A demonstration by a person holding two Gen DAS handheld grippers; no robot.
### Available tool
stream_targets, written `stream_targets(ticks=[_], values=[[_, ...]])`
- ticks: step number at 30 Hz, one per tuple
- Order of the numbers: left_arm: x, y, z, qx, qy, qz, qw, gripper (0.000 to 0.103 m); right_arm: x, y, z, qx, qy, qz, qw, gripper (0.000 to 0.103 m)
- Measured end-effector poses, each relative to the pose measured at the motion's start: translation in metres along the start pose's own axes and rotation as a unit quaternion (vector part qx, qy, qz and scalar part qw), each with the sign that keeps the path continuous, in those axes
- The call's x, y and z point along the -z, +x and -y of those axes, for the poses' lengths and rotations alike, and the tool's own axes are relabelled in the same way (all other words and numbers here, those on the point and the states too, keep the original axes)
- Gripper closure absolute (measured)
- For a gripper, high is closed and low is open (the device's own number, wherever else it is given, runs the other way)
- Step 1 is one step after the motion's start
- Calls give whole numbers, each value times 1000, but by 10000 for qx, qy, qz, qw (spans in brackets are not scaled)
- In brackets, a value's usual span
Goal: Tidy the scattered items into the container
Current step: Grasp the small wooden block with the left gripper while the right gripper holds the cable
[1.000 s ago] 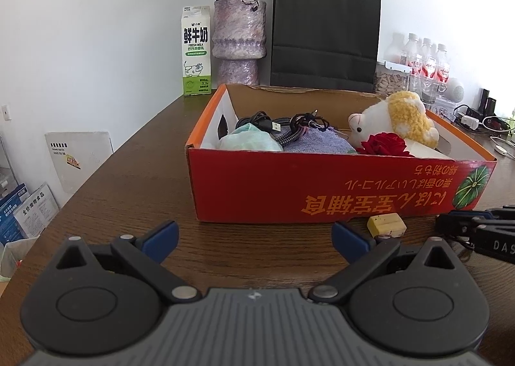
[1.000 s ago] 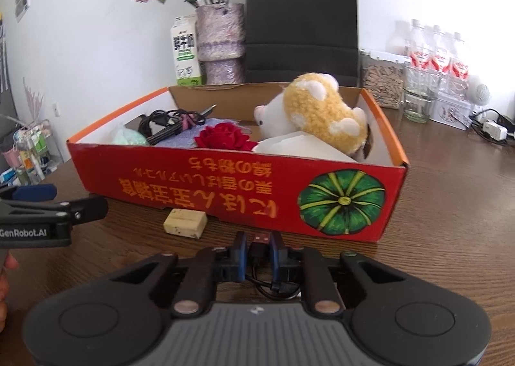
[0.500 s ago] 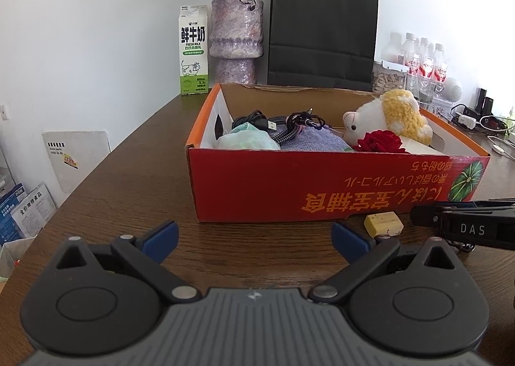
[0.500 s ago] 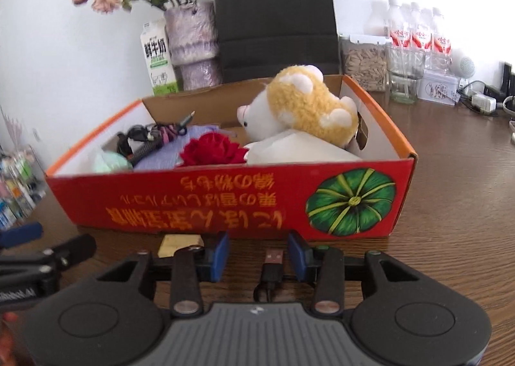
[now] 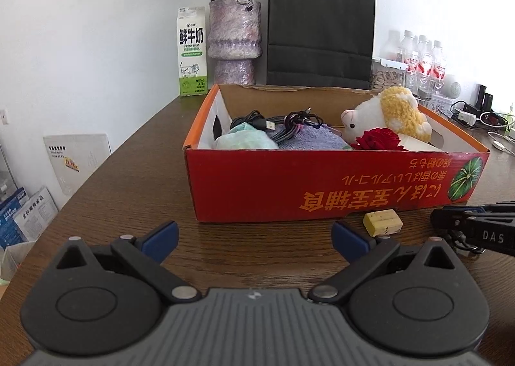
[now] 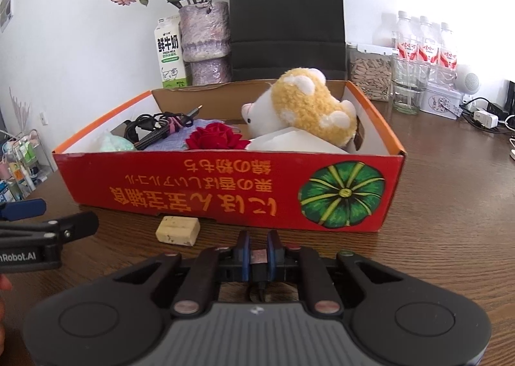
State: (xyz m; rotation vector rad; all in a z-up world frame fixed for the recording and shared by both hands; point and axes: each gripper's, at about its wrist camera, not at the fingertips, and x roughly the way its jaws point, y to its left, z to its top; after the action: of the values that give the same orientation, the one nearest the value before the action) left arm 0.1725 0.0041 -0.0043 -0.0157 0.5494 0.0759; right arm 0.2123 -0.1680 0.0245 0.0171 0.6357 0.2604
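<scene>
On the left, the left gripper (image 5: 254, 235) hangs low over the wooden table (image 5: 128, 179) with its blue fingers spread wide and nothing between them; it points toward the front wall of the red cardboard box (image 5: 322, 186), but is apart from it. This box is the container, and it is already quite full: a pale green bundle (image 5: 246, 141), dark cables (image 5: 280, 124) on a purple cloth (image 5: 309, 139), a red rose (image 6: 215, 137) and a yellow and white plush toy (image 6: 309, 108) lie inside. More to the right, a small yellowish block (image 6: 177, 231) lies on the table just in front of the box, outside it. Further right, the right gripper (image 6: 257, 253) has its jaws pressed narrow on a USB plug (image 6: 258, 257), whose dark cable hangs below the fingers. I judge that the step in hand is picking up this cable from the table. The next move calls for lifting it above the front wall, carrying it over the box, and opening only there. The trailing cable could catch on the box edge. After this the block seems to remain.
</scene>
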Motion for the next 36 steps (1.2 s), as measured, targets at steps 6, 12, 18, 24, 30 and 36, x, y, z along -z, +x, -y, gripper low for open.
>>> stream_targets(ticks=[6,12,18,24,30,36], values=[[1,-2,18,102,110,50,9999,0,2,-7,20,33,172,63,9998,93],[1,2,45,351,344,-75,9988,0,4,-13,41,108,292,134,9994,93],[0,13,61,496,406,-299,9975,0,5,-17,51,140,346,185,9991,93],[-7,29,71,608,313,-456,9966,13,5,-19,49,181,300,219,9991,93],[-7,30,78,787,290,-455,9954,71,5,-18,50,189,328,199,9991,93],[-3,26,69,832,-6,-389,9958,71,5,-18,50,136,343,220,9991,93]])
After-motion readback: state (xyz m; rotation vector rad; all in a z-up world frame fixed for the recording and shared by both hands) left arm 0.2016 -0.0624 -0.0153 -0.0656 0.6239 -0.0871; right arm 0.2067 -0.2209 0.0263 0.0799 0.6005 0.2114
